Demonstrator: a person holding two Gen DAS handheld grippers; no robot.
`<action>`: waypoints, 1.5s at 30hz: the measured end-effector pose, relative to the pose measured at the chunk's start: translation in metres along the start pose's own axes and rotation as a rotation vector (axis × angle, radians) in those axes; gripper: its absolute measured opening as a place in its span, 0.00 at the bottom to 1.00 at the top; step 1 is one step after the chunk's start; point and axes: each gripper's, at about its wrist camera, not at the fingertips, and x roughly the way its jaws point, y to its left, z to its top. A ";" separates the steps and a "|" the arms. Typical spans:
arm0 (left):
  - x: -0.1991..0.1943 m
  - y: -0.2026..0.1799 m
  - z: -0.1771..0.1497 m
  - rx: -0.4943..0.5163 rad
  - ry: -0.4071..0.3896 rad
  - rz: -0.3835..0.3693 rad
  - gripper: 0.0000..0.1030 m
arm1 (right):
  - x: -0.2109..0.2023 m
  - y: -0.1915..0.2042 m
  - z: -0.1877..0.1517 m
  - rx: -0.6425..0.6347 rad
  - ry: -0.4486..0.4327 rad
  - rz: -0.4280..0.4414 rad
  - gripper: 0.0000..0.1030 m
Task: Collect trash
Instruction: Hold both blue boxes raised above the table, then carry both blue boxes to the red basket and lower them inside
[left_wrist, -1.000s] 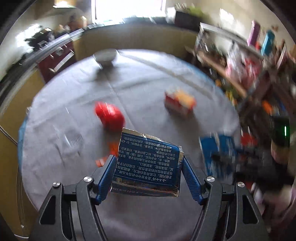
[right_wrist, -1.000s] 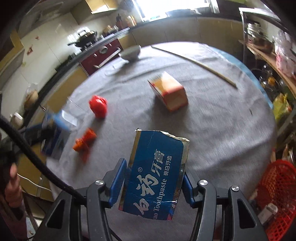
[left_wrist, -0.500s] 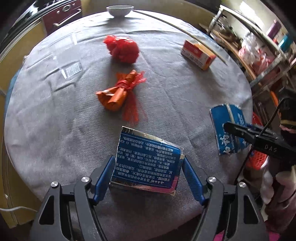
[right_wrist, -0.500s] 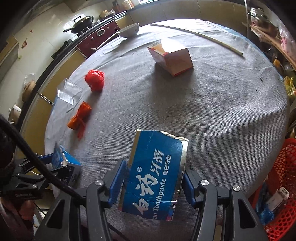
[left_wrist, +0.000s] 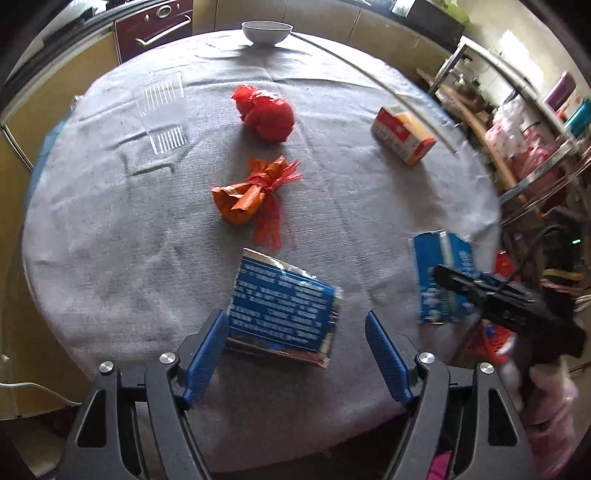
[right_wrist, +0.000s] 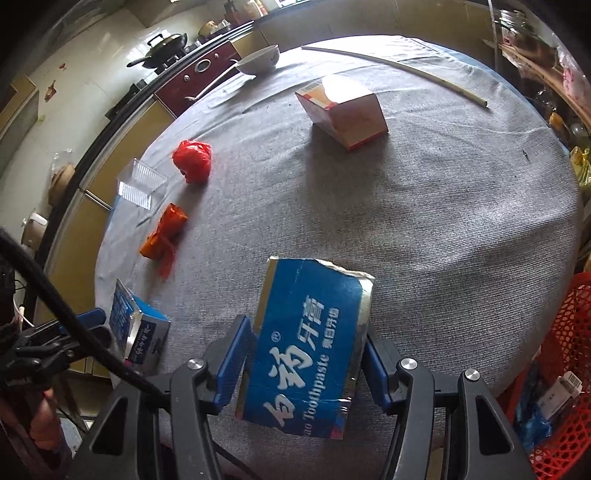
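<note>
My left gripper (left_wrist: 295, 332) is open; a torn blue toothpaste box piece (left_wrist: 282, 308) lies between its fingers on the grey round table (left_wrist: 110, 229), touching the left finger only. My right gripper (right_wrist: 306, 354) is shut on another blue toothpaste box piece (right_wrist: 306, 350) held above the table's near edge; it also shows in the left wrist view (left_wrist: 439, 273). On the table lie a red crumpled bag (left_wrist: 267, 112), an orange wrapper (left_wrist: 251, 194), a red-and-white carton (left_wrist: 402, 134) and a clear plastic tray (left_wrist: 162, 110).
A red mesh basket (right_wrist: 561, 387) with some trash stands by the table at the right. A white bowl (left_wrist: 266, 31) and a long white stick (right_wrist: 395, 70) lie at the table's far side. Shelves (left_wrist: 524, 122) crowd the right; kitchen counters lie behind.
My left gripper has opened and the blue box piece now rests on the table between its fingers. The right gripper still holds its box, moved slightly nearer the table edge.
</note>
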 end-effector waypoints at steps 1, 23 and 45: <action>0.005 -0.002 0.000 0.013 0.002 0.025 0.75 | 0.000 0.001 0.000 -0.002 0.001 0.000 0.60; -0.016 -0.012 0.009 0.018 -0.162 0.088 0.73 | -0.041 0.019 -0.004 -0.112 -0.228 0.045 0.57; -0.045 -0.077 0.003 0.204 -0.323 0.215 0.74 | -0.092 -0.015 -0.031 -0.084 -0.373 0.010 0.57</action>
